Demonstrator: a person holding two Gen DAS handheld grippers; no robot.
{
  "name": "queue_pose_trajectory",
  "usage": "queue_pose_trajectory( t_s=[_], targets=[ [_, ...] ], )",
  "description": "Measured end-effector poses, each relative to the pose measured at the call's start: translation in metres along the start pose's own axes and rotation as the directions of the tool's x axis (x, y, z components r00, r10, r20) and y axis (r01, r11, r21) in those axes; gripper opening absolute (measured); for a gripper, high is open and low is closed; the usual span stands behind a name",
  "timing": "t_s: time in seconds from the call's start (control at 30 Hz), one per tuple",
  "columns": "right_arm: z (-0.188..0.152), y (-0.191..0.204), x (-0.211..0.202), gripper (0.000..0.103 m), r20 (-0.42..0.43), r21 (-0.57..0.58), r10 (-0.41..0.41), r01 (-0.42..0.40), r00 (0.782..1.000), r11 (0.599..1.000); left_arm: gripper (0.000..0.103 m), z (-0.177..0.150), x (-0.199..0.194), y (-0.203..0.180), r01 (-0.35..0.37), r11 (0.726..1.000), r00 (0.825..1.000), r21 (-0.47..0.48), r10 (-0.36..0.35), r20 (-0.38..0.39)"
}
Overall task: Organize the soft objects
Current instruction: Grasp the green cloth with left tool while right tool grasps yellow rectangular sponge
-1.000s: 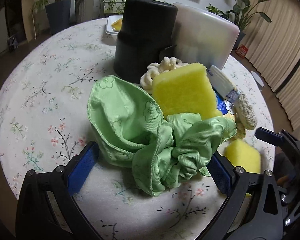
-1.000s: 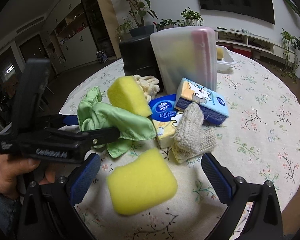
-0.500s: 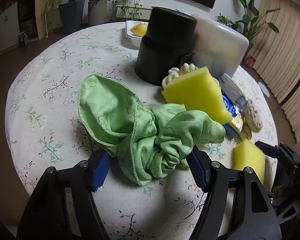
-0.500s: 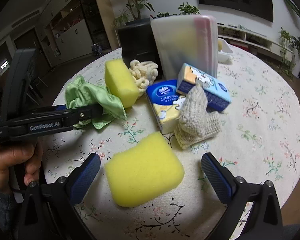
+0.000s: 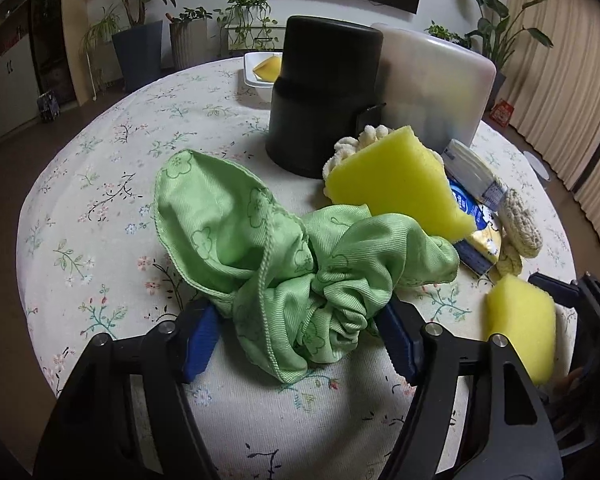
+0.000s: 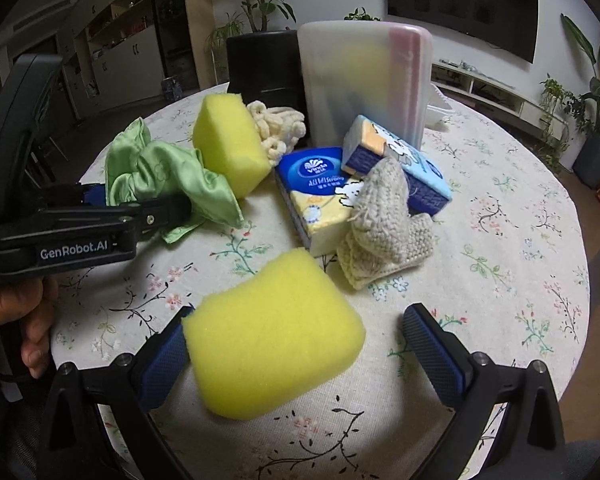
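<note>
A crumpled green cloth (image 5: 292, 256) lies on the floral table, and my left gripper (image 5: 300, 340) is shut on its near bunch; it also shows in the right wrist view (image 6: 160, 176). A yellow sponge (image 5: 400, 184) leans on the cloth's far side, against a cream knitted piece (image 5: 360, 140). A second yellow sponge (image 6: 272, 340) lies between the fingers of my open right gripper (image 6: 300, 348), touching the left finger (image 6: 168, 356). Beige knitted pads (image 6: 384, 220) rest on tissue packs (image 6: 320, 196).
A black cylindrical container (image 5: 324, 96) and a frosted plastic bin (image 5: 432, 80) stand behind the pile. A white dish with a yellow piece (image 5: 264, 70) sits at the table's far edge. The left gripper's body (image 6: 72, 232) and the hand holding it are at left in the right wrist view.
My left gripper has closed on the green cloth, narrowing from wide open. My right gripper has moved forward, so the near yellow sponge now sits between its fingers.
</note>
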State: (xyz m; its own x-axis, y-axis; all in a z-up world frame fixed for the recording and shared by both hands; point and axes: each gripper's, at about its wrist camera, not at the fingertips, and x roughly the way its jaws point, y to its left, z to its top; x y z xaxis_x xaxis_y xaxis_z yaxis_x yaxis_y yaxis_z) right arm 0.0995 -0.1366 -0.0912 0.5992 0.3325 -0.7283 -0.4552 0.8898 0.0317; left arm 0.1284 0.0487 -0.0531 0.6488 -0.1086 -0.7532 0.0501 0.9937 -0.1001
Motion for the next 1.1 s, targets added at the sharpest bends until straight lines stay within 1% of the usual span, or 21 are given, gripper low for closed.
queue_pose_trajectory(
  t_s=[0.07,0.2,0.33,0.37,0.4,0.43,0.47,0.6,0.7,0.9,1.1],
  targets=[
    [0.001,0.001,0.001,0.103,-0.008,-0.001,-0.010,0.010,1.000,1.000,0.067,0.000,0.000,0.000,0.001,1.000,1.000,-0.001,-0.001,0.000],
    [0.000,0.005,0.000,0.102,-0.010,0.001,-0.027,0.027,1.000,1.000,0.067,0.001,0.001,0.000,-0.008,1.000,1.000,0.000,0.008,-0.003],
    [0.000,0.002,0.000,0.100,-0.006,-0.001,-0.021,0.021,1.000,1.000,0.057,0.000,0.000,-0.002,-0.021,1.000,1.000,0.005,0.021,0.001],
    [0.000,0.002,-0.001,0.095,-0.001,-0.002,-0.017,0.017,1.000,1.000,0.052,0.000,0.000,-0.002,-0.024,1.000,1.000,0.008,0.024,0.003],
    [0.000,0.002,-0.002,0.086,0.004,-0.005,-0.015,0.015,1.000,1.000,0.050,-0.001,-0.001,-0.003,-0.027,1.000,1.000,0.009,0.027,0.003],
    [0.000,0.002,-0.004,0.080,0.012,-0.007,-0.012,0.012,1.000,1.000,0.047,-0.001,-0.001,-0.003,-0.029,1.000,1.000,0.010,0.029,0.004],
    [0.000,0.003,-0.006,0.071,0.021,-0.007,-0.011,0.011,1.000,1.000,0.042,-0.002,-0.002,-0.003,-0.029,1.000,1.000,0.010,0.029,0.005],
    [0.001,-0.001,-0.008,0.064,0.020,0.004,-0.007,0.007,1.000,1.000,0.036,-0.004,-0.005,-0.001,-0.012,1.000,1.000,-0.003,0.012,0.008],
    [0.000,-0.005,-0.012,0.061,0.020,0.032,0.007,-0.008,1.000,0.999,0.035,-0.005,-0.009,0.001,0.007,1.000,1.000,-0.025,-0.007,0.008],
    [-0.007,-0.011,-0.027,0.060,0.019,0.061,0.024,-0.026,1.000,0.998,0.035,-0.005,-0.024,0.001,0.002,0.999,1.000,-0.033,-0.001,0.031],
    [-0.004,-0.026,-0.043,0.060,0.032,0.078,0.019,-0.021,0.999,0.997,0.035,-0.015,-0.035,0.004,0.004,0.999,1.000,-0.048,-0.004,0.013]
  ],
)
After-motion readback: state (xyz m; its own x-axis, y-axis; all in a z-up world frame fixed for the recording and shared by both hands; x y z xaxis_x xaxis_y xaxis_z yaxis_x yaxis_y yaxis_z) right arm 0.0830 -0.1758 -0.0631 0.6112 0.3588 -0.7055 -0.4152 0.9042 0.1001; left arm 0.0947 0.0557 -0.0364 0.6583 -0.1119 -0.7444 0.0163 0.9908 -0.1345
